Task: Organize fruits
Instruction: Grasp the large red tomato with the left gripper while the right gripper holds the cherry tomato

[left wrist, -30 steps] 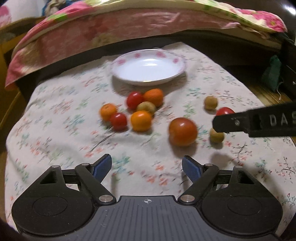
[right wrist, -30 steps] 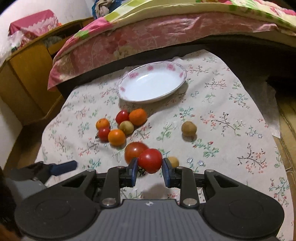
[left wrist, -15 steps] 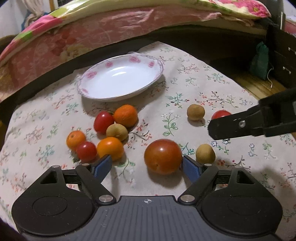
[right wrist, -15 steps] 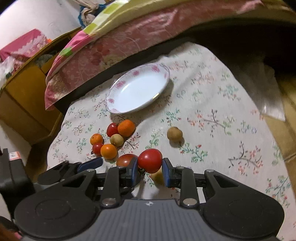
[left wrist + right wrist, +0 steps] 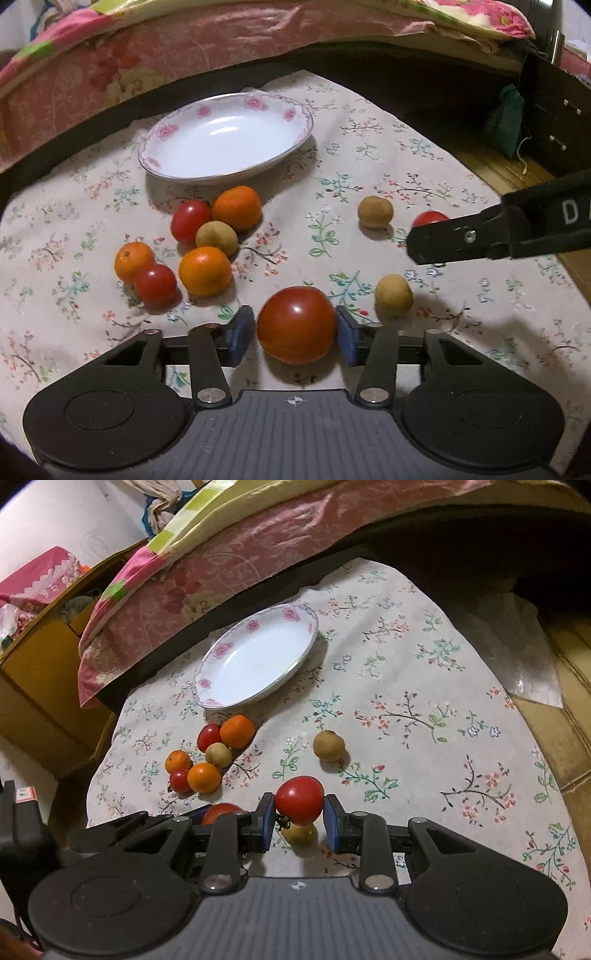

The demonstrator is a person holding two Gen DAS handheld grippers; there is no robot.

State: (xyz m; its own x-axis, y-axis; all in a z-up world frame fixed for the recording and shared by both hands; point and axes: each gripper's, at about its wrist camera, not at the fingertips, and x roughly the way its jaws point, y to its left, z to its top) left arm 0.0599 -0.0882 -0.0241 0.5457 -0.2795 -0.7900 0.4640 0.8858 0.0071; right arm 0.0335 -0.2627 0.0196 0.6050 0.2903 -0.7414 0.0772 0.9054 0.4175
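The jaws of the left gripper [image 5: 297, 330] have just been closing and are now set against both sides of a large, round, glossy red tomato [image 5: 297, 325] at the near middle of the cloth; whether it is lifted or resting cannot be told. The jaws of the right gripper [image 5: 299, 818] are closed to a narrow gap on a smaller, smooth red tomato [image 5: 299, 800], which is held clear above a small round tan-brown fruit [image 5: 300, 833].

Both skins are slick and curved, and each is gripped only across its middle, so a tomato could be squeezed out forward, or bruised if pressed harder.

The two grippers are placed close together, the right one's finger being seen just to the right in the left view; a knock between them could be caused by a careless lift.

To the left, a tight cluster of small oranges, red tomatoes and a tan fruit [image 5: 216, 238] lies on the flower-printed white tablecloth [image 5: 369, 155] and could be scattered by a low sweep.

Beyond it, the shallow white plate with a pink rose rim [image 5: 258, 103] is empty; its low wall might let dropped fruit roll out.
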